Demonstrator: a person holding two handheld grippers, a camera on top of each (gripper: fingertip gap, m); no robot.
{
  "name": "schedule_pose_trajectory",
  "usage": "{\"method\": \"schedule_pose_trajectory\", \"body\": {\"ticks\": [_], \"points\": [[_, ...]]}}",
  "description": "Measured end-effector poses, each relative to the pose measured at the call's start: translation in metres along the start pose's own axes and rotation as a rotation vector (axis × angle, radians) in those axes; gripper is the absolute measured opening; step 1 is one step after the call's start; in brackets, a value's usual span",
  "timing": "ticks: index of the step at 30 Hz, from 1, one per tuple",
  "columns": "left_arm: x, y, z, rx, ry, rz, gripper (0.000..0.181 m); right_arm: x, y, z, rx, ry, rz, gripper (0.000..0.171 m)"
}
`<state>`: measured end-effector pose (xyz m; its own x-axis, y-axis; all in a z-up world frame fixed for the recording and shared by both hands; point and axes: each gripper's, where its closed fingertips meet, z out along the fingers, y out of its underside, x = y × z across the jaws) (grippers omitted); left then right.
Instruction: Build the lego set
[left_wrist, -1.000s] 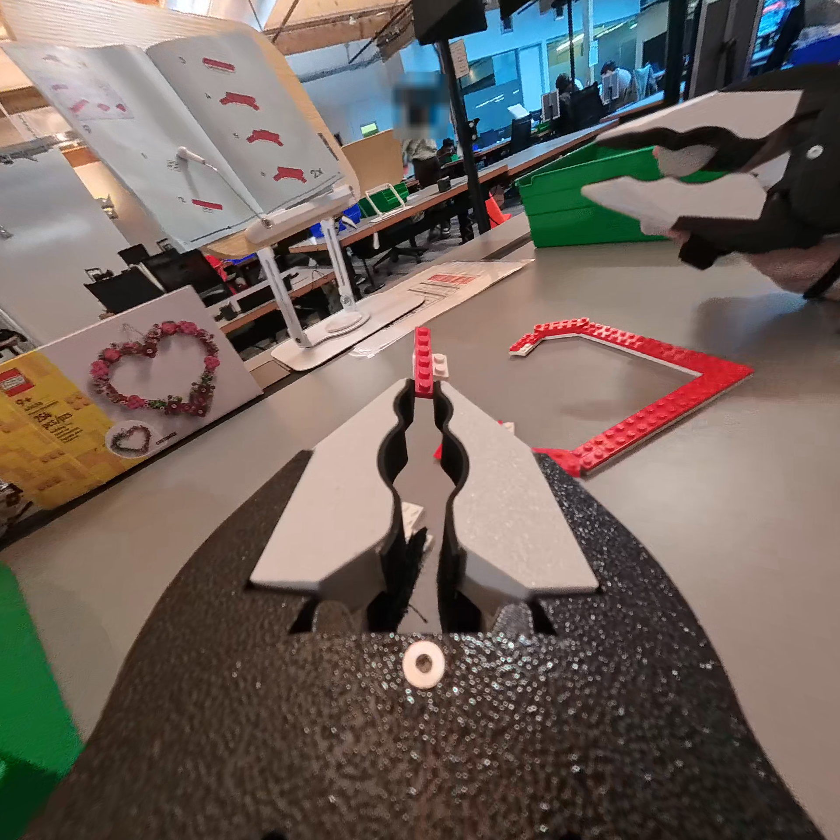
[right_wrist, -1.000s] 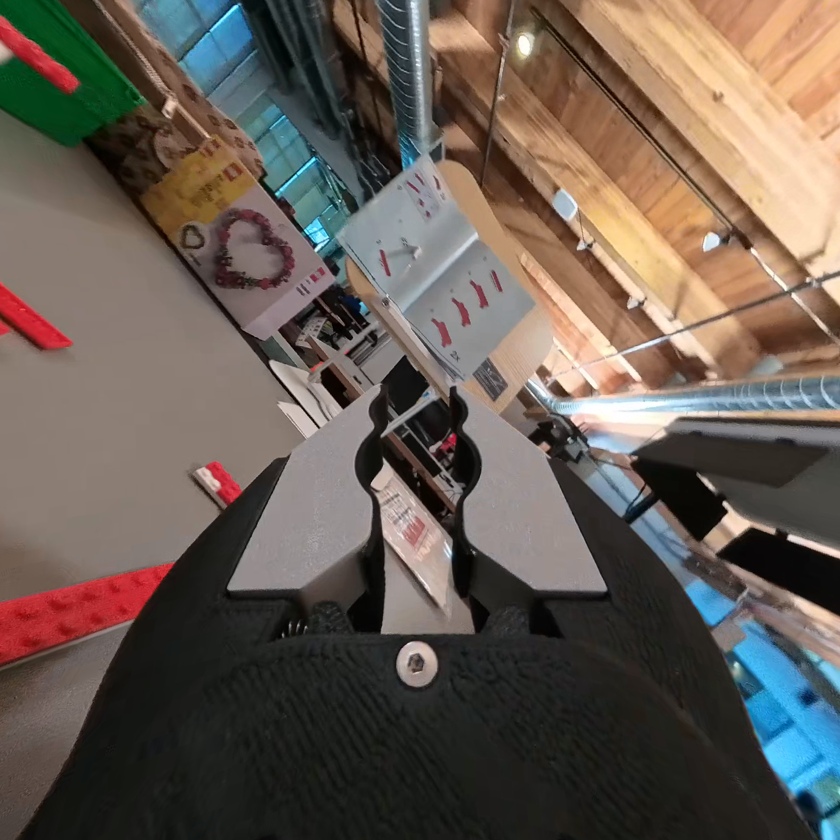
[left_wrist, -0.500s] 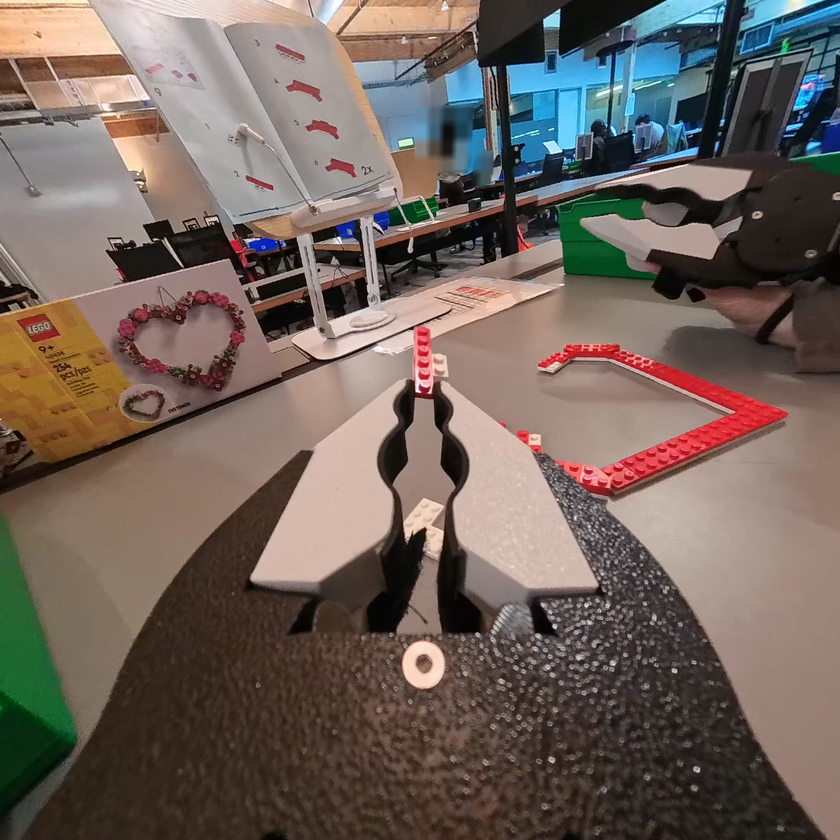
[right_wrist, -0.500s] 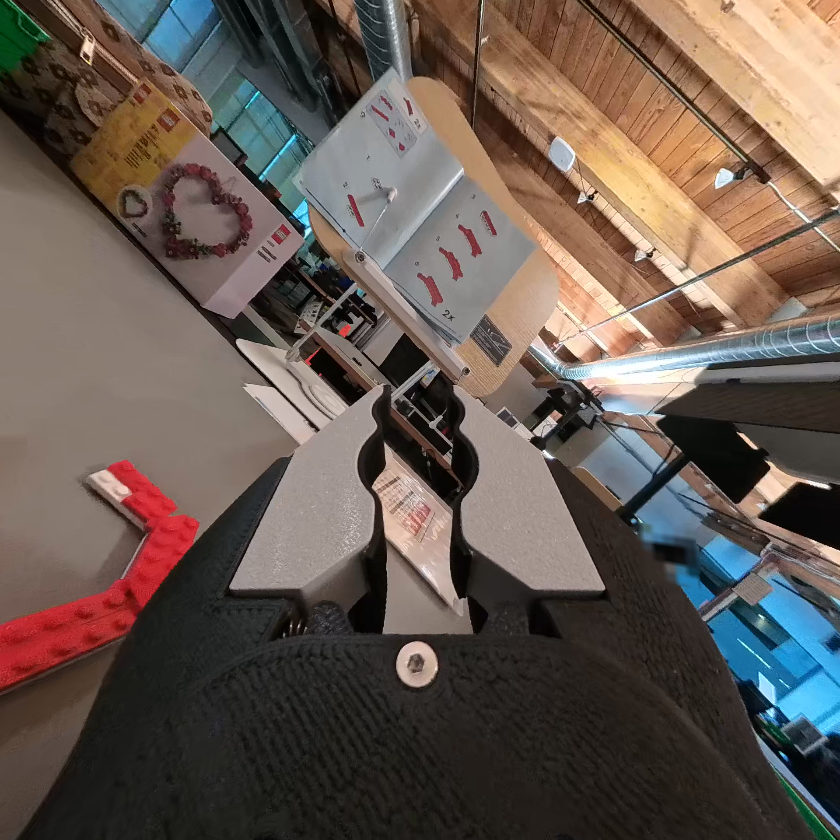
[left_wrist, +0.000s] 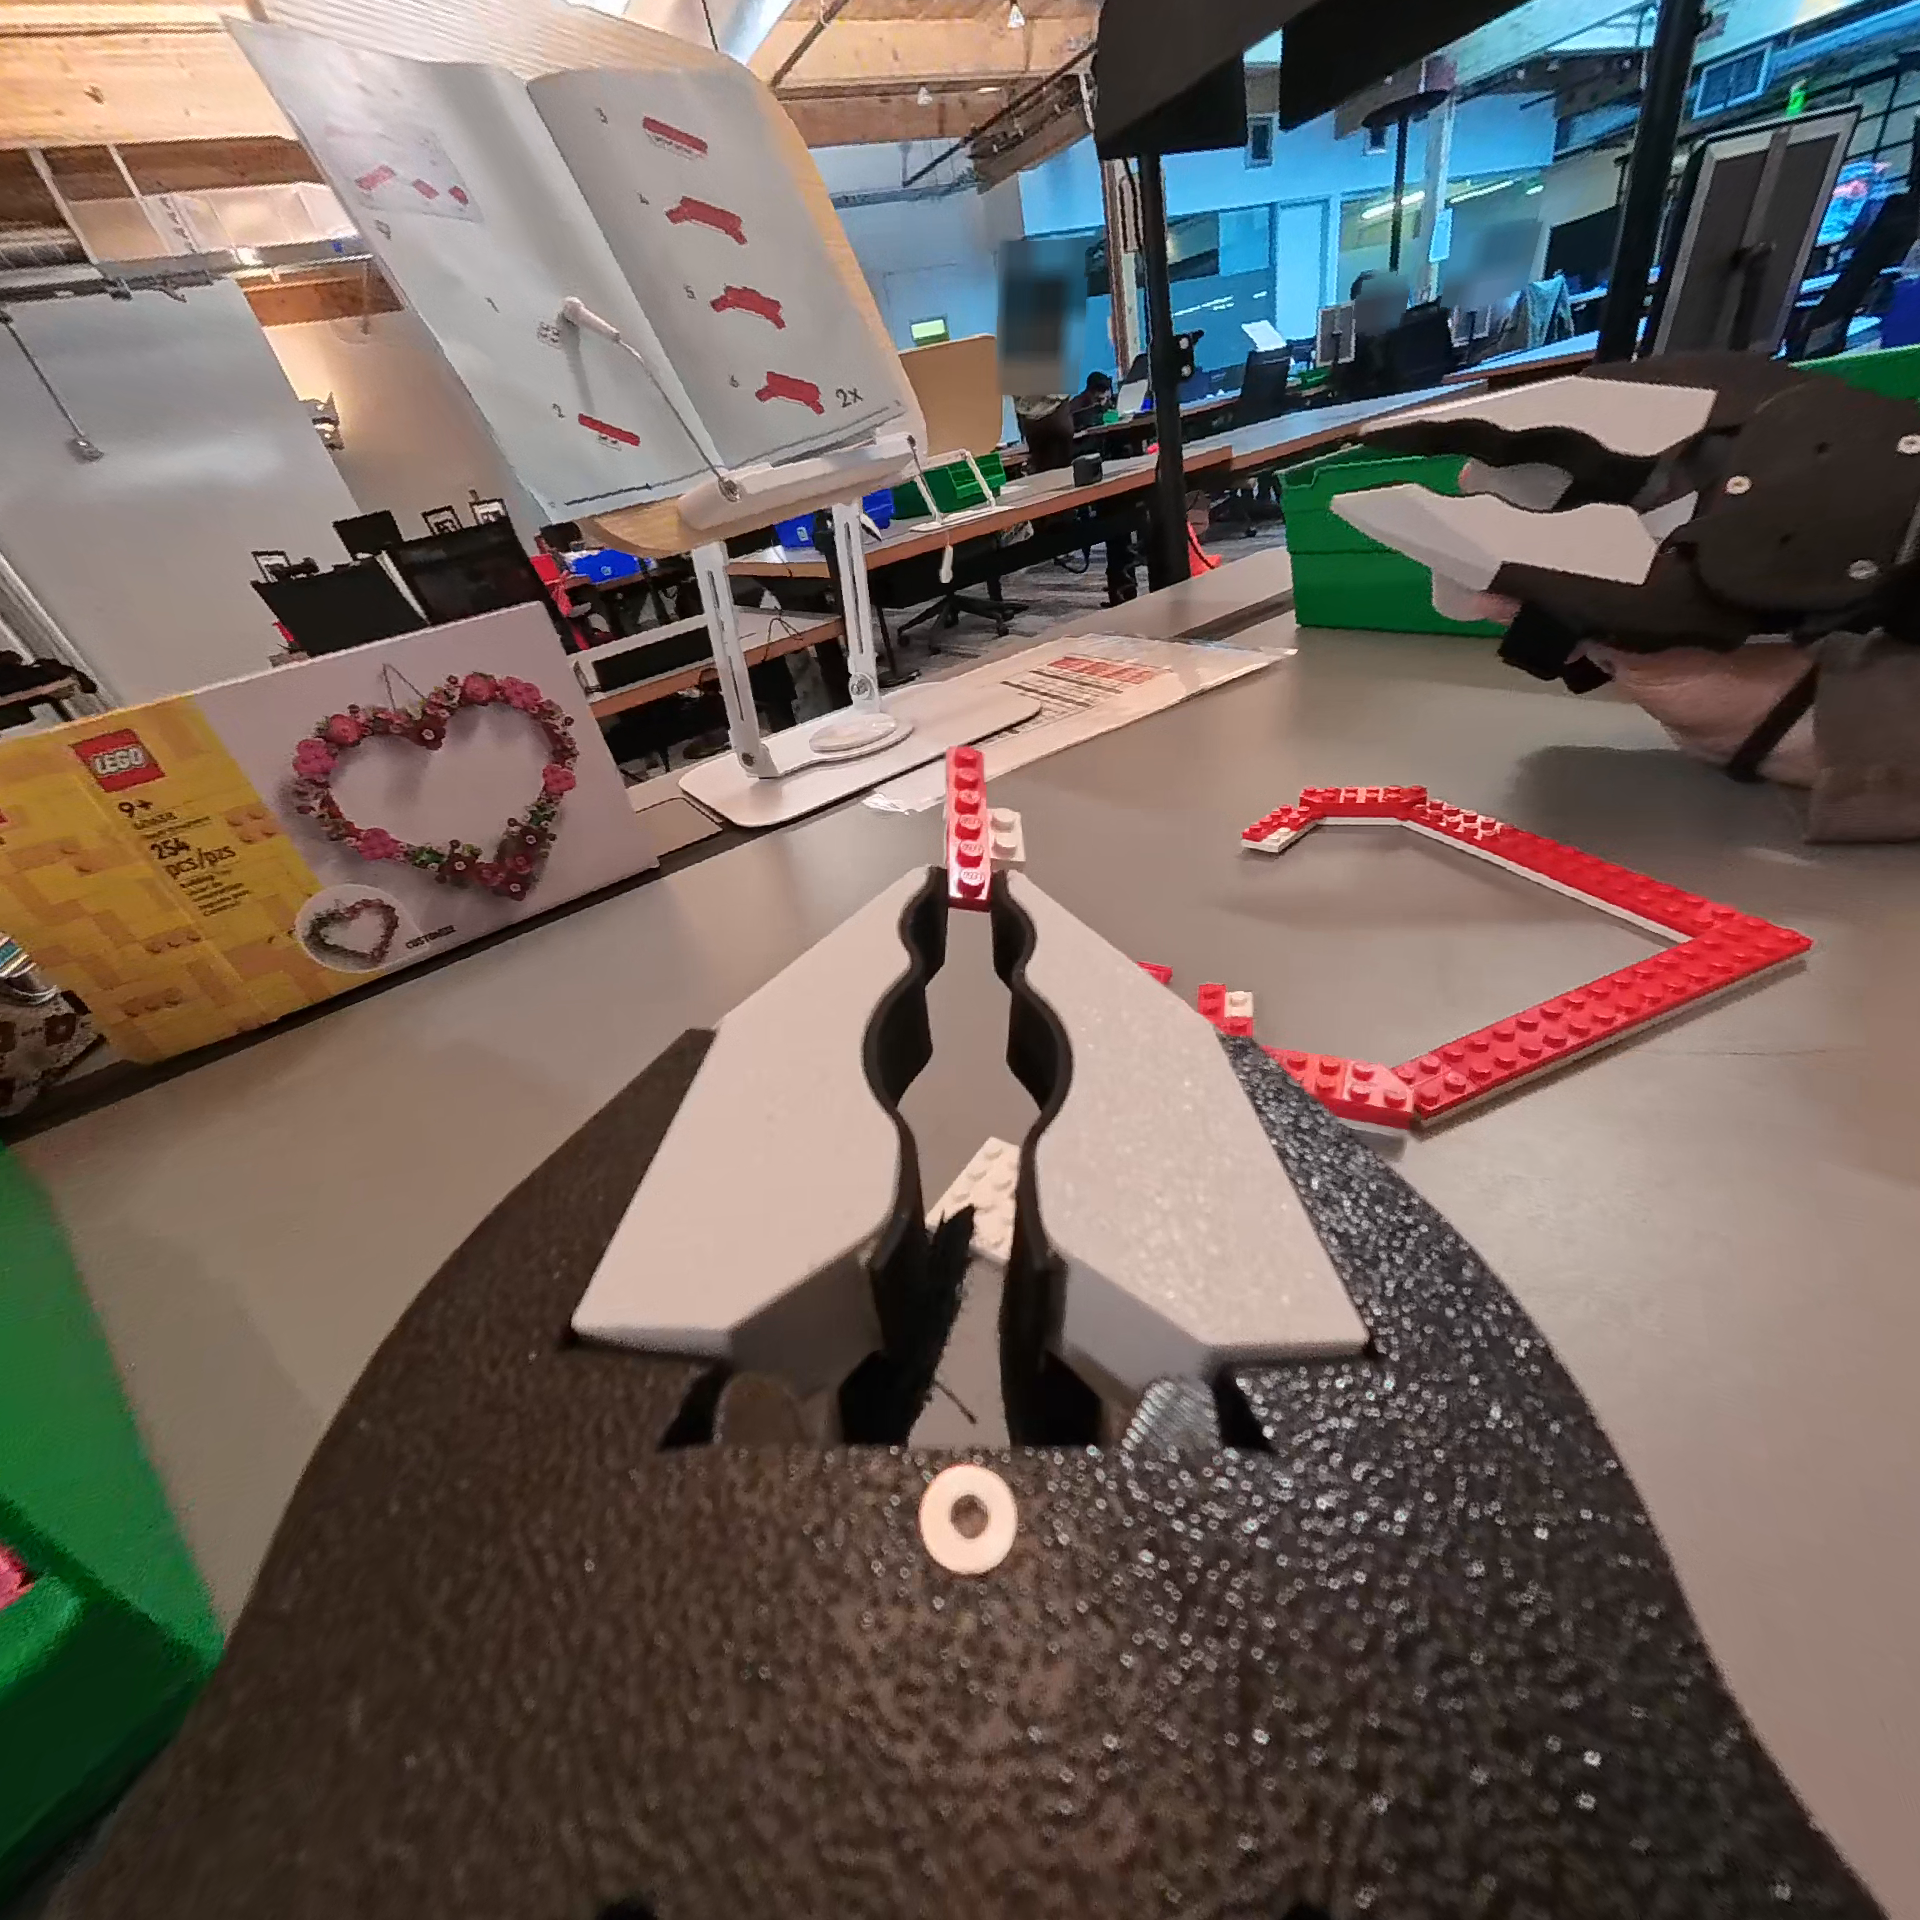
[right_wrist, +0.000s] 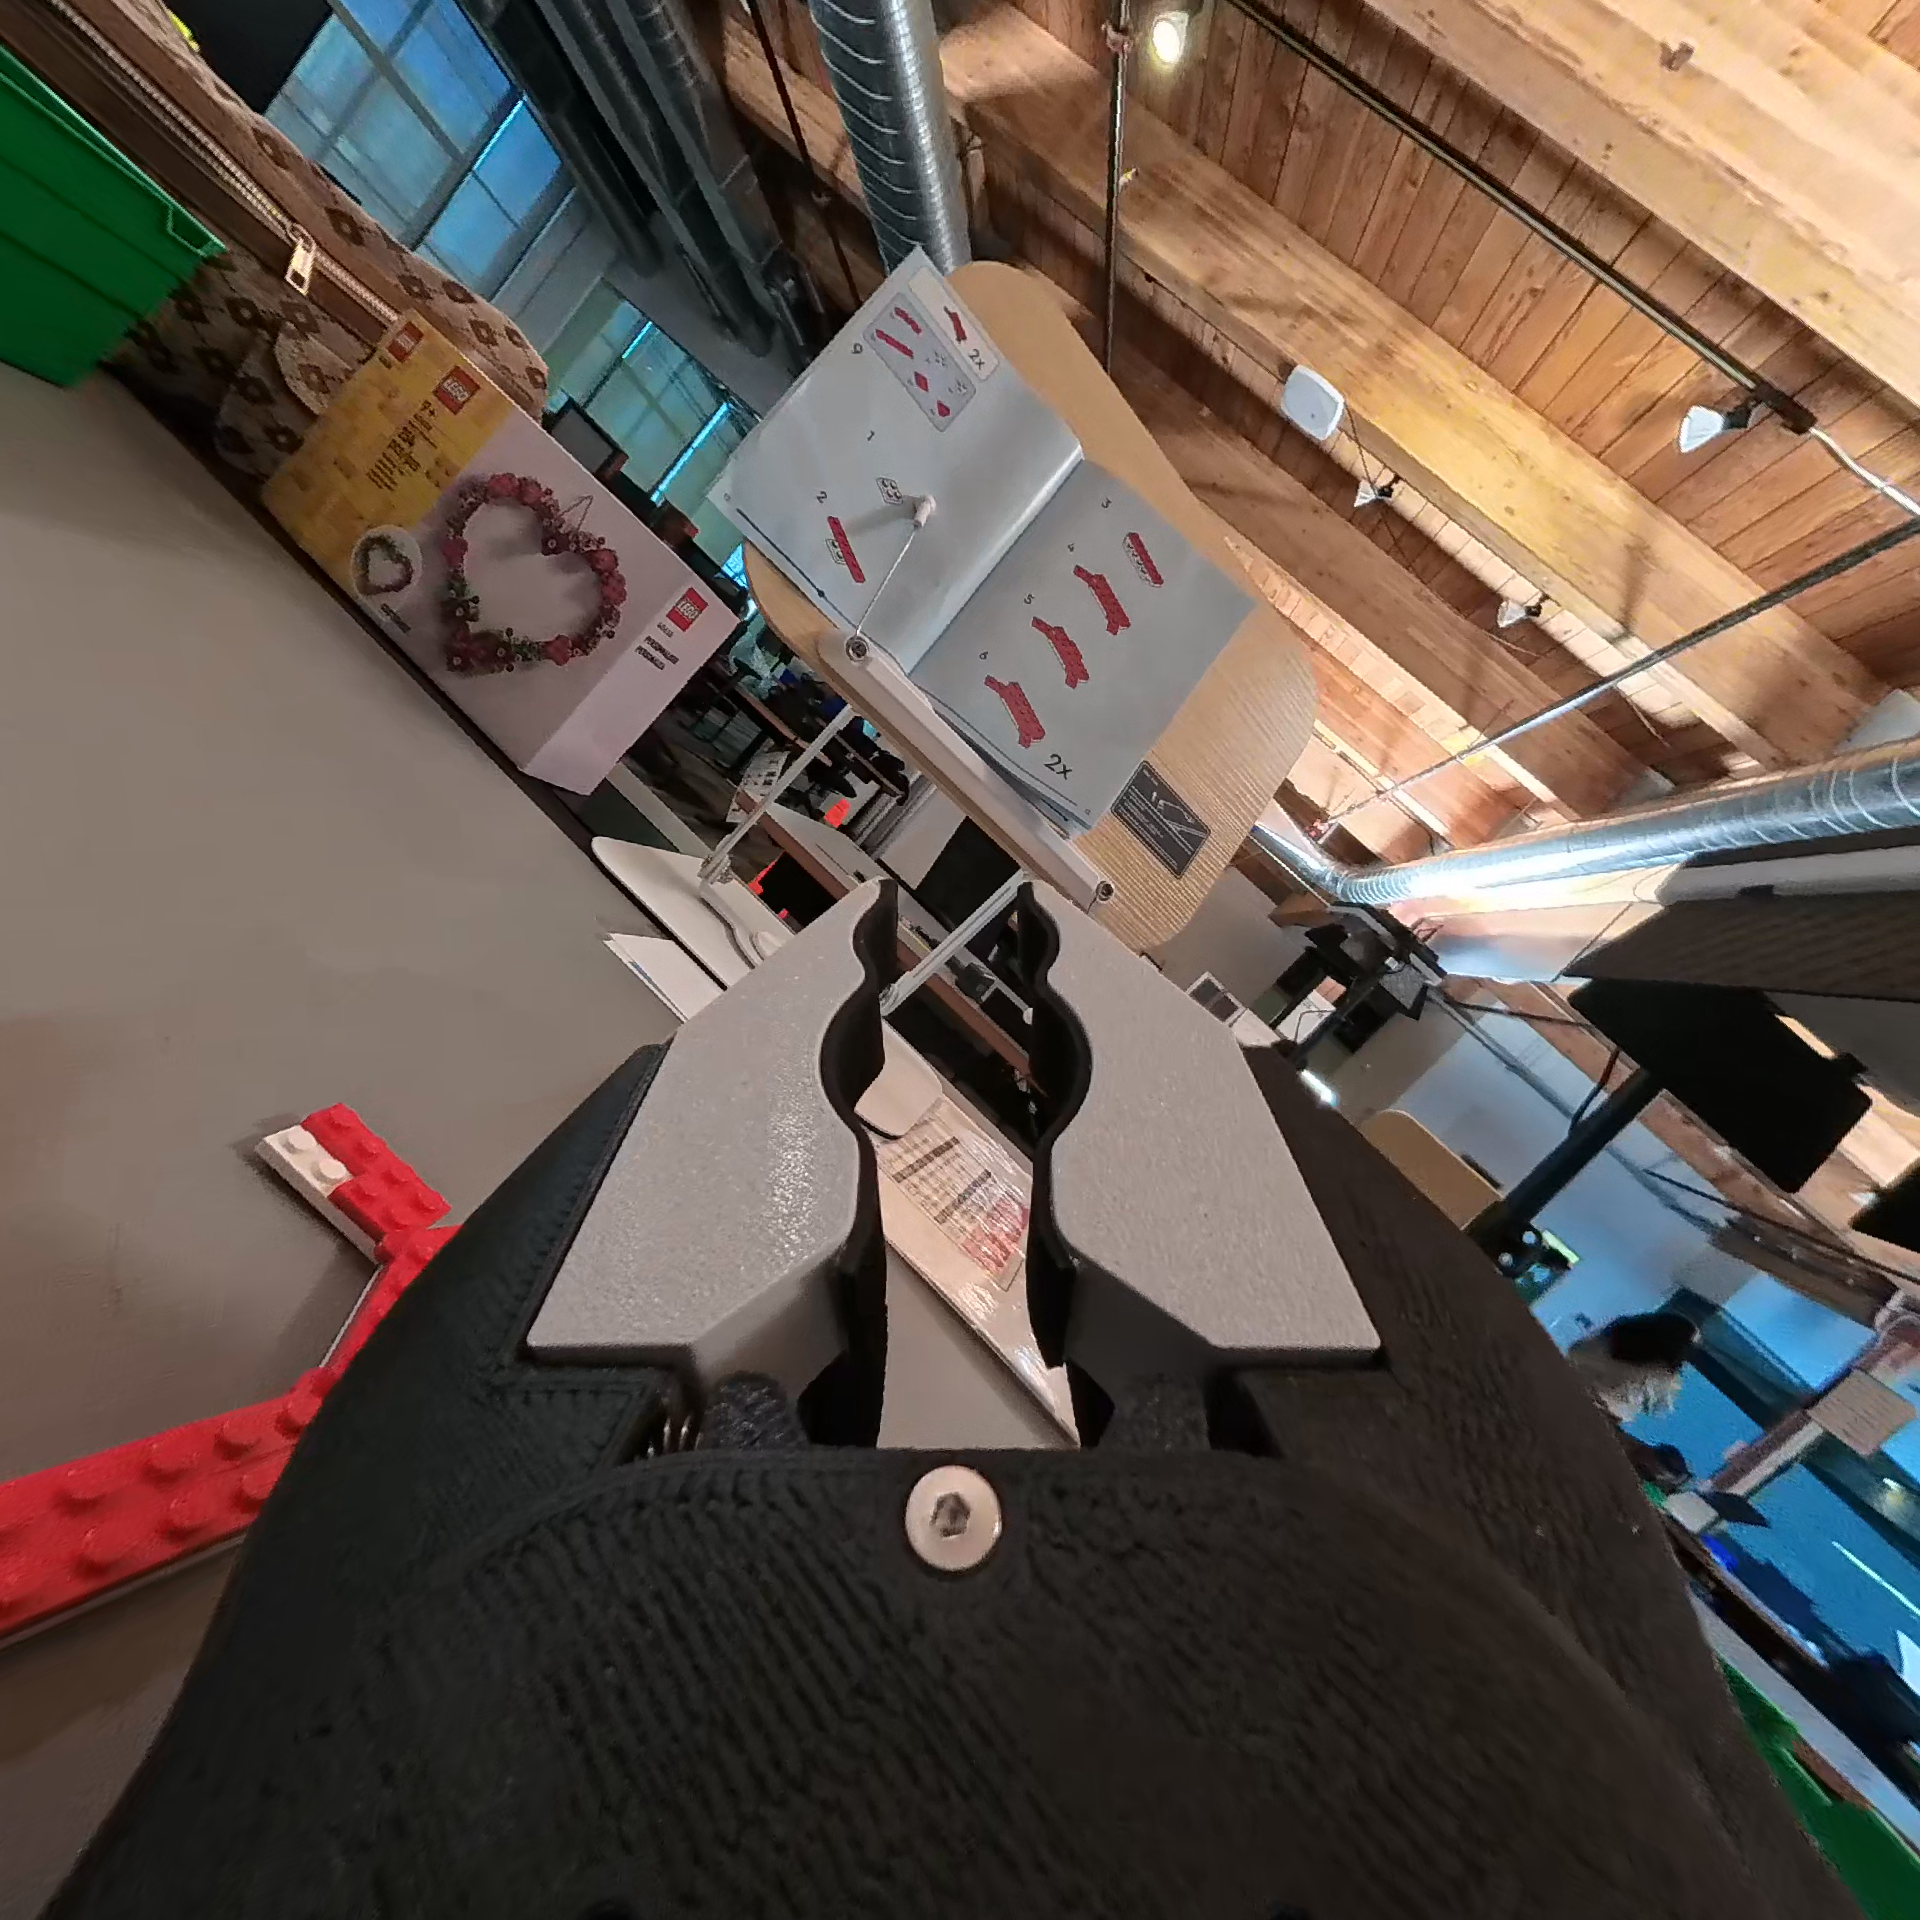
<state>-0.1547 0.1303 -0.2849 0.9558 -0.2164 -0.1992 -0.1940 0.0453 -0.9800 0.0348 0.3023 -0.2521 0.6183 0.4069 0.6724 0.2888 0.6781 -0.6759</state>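
- Since a second ago, the right gripper (left_wrist: 1392, 478) has swung so its view now faces the booklet (right_wrist: 997, 582) squarely, with more of the frame's (left_wrist: 1621, 987) end in sight at lower left.
- Left gripper (left_wrist: 971, 894) still pinches a red strip (left_wrist: 966, 821) at its tips; its jaws are nearly together on the strip's near end.
- A small white plate (left_wrist: 1006, 834) is fixed to the strip's right side, just past the tips.
- The strip is held up in the air, pointing away over the grey table (left_wrist: 416, 1122).
- Right gripper hovers above the table at far right, held by a hand (left_wrist: 1714, 707); its jaws stand a narrow gap apart and hold nothing.
- The frame, red plates on a white layer, lies flat on the table between the two grippers, open on its left side.
- A loose white piece (left_wrist: 982, 1195) lies on the table, seen between the left fingers (left_wrist: 790, 1122).
- The booklet sits open on a white stand (left_wrist: 800, 727) at the table's far edge.
- The set's box (left_wrist: 312, 821), yellow and white with a heart wreath picture, stands left of the stand.
- Green bins: one (left_wrist: 1361, 582) behind the right gripper, another (left_wrist: 62, 1507) at near left.
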Motion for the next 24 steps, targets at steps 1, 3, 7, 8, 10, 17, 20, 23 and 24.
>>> {"method": "schedule_pose_trajectory", "body": {"ticks": [1, 3, 7, 8, 10, 17, 20, 23, 24], "points": [[-0.002, 0.000, -0.001, -0.003, -0.006, 0.004, 0.006, 0.000, 0.000, 0.000, -0.001, 0.000, 0.003, 0.021], [-0.006, 0.002, -0.002, -0.013, -0.015, 0.011, 0.006, 0.000, 0.000, -0.001, -0.001, 0.002, 0.006, 0.021], [-0.004, 0.015, -0.001, -0.142, 0.057, -0.063, 0.006, 0.000, 0.001, -0.001, -0.004, 0.001, 0.013, 0.020], [-0.001, 0.020, -0.001, -0.197, 0.087, -0.083, 0.006, 0.001, 0.001, -0.001, -0.007, 0.001, 0.016, 0.020], [-0.005, 0.027, -0.001, -0.257, 0.077, -0.063, 0.006, 0.001, 0.002, -0.001, -0.008, 0.002, 0.020, 0.020], [-0.011, 0.045, -0.004, -0.350, 0.100, -0.133, 0.006, 0.001, 0.002, 0.000, -0.009, 0.001, 0.030, 0.020], [-0.015, 0.049, -0.005, -0.359, 0.095, -0.132, 0.006, 0.001, 0.003, 0.000, -0.010, 0.000, 0.035, 0.019], [-0.016, 0.052, -0.005, -0.366, 0.095, -0.134, 0.006, 0.001, 0.003, 0.000, -0.009, -0.001, 0.037, 0.019], [-0.016, 0.052, -0.005, -0.368, 0.096, -0.132, 0.006, 0.001, 0.003, 0.000, -0.009, -0.002, 0.038, 0.019]]}}
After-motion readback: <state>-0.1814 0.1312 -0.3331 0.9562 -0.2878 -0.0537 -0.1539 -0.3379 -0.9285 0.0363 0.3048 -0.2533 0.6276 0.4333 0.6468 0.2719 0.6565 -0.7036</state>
